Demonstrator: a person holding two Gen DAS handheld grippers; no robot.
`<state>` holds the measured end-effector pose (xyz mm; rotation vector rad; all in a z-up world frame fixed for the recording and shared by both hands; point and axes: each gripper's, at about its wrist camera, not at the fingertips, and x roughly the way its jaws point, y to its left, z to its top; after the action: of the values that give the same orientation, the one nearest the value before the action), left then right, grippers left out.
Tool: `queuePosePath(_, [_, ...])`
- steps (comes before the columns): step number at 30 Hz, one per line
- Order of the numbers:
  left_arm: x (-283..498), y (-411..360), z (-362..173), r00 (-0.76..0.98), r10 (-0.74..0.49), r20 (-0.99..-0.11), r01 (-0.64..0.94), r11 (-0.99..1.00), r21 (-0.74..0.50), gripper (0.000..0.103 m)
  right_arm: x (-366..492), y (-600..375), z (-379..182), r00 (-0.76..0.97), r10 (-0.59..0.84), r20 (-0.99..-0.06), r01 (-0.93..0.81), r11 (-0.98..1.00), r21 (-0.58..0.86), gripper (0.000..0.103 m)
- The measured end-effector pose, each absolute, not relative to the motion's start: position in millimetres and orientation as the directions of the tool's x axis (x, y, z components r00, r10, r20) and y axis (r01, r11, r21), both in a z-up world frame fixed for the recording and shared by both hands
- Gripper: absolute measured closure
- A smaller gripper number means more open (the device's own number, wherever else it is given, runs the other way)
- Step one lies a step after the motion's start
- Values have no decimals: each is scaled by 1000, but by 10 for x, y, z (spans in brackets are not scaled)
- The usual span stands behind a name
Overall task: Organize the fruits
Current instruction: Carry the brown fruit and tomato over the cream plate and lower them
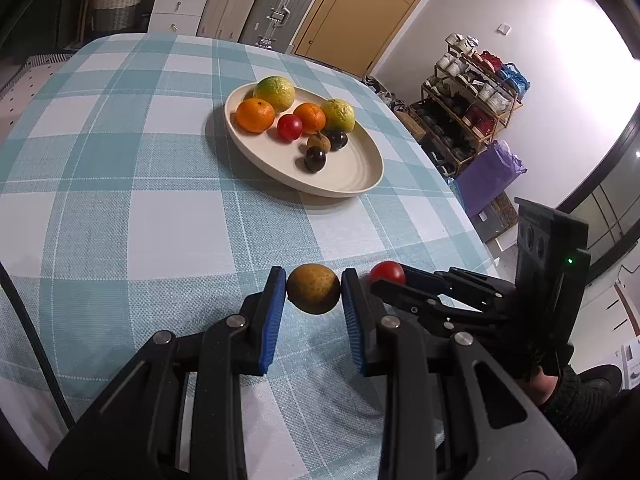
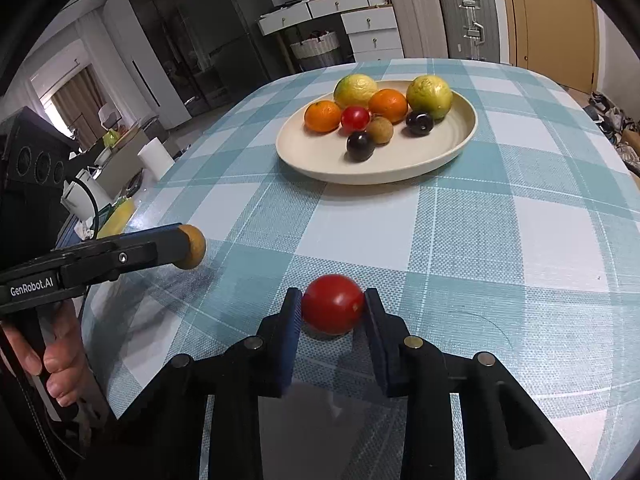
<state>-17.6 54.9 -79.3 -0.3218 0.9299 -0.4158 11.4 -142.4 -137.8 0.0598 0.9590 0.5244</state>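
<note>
My left gripper [image 1: 313, 294] is shut on a small brown round fruit [image 1: 313, 289], held just above the checked tablecloth; the same brown fruit [image 2: 193, 247] shows at the left of the right wrist view. My right gripper [image 2: 333, 308] is shut on a red cherry tomato [image 2: 333, 304] low over the cloth, and that tomato [image 1: 387, 273] peeks out beside my left fingers. Farther back a cream plate [image 1: 352, 176] holds two yellow-green citrus, two oranges, a red tomato, a brown fruit and two dark plums. The plate [image 2: 400, 168] lies straight ahead of my right gripper.
The table [image 1: 120, 160] with its teal checked cloth drops off at the right edge near a shoe rack [image 1: 468, 120] and purple bag [image 1: 488, 172]. A person's hand [image 2: 56, 364] grips the left tool. Suitcases and drawers stand behind the table.
</note>
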Motion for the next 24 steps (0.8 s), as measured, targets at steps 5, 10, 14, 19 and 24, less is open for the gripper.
queuePosePath(5, [-79,550,-770,536,-465,-705,197,881,-431,77,123,-1401,-1367,459,469,-754,-424,862,277,72])
queuePosePath(10, [81,537,-723,545,-452,-706,183,886,-426,77,156,-1453,-1306,469,498,-730,-425,851,307,72])
queuePosePath(14, [232,509,-692,547,-445,-709,187,890,-415,77,210,-1510,-1230,481,520,-706,-429,842,328,72])
queuePosePath(19, [469,507,-630,561,-421,-713,187,903,-387,77,316,-1505,-1122,501,540,-677,-450,830,329,72])
queuePosePath(24, [750,540,-573,569,-414,-711,167,904,-393,77,504,-1415,-1054,498,565,-658,-471,813,341,72])
